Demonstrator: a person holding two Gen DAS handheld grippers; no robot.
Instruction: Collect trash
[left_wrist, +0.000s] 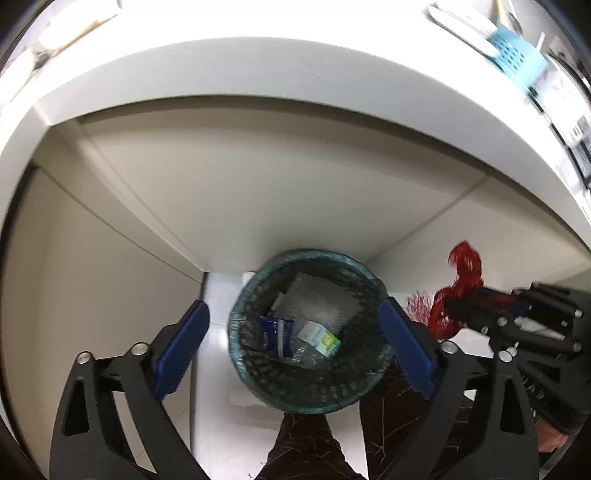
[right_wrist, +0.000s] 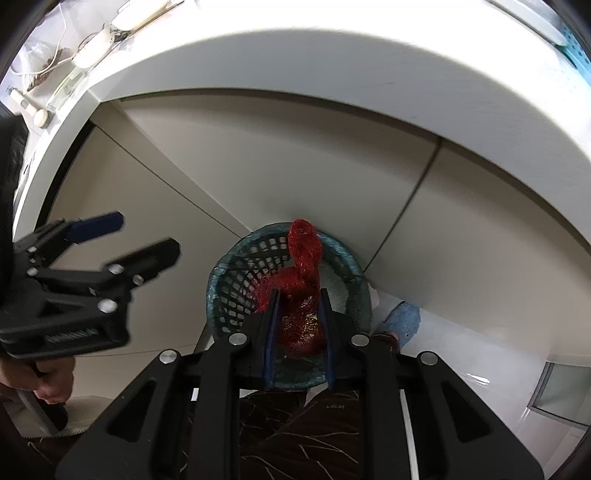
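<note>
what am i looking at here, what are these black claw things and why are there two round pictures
Each black claw is a hand-held gripper with a camera on it; a person carries one in each hand. Both pictures look down along the claws at a bin on the floor beside a white counter. The left gripper is open and empty above the bin, where a blue packet and a small box lie. The right gripper is closed on a red net bag.

A blue perforated basket (left_wrist: 517, 55) sits on the white counter (left_wrist: 295, 66).
</note>
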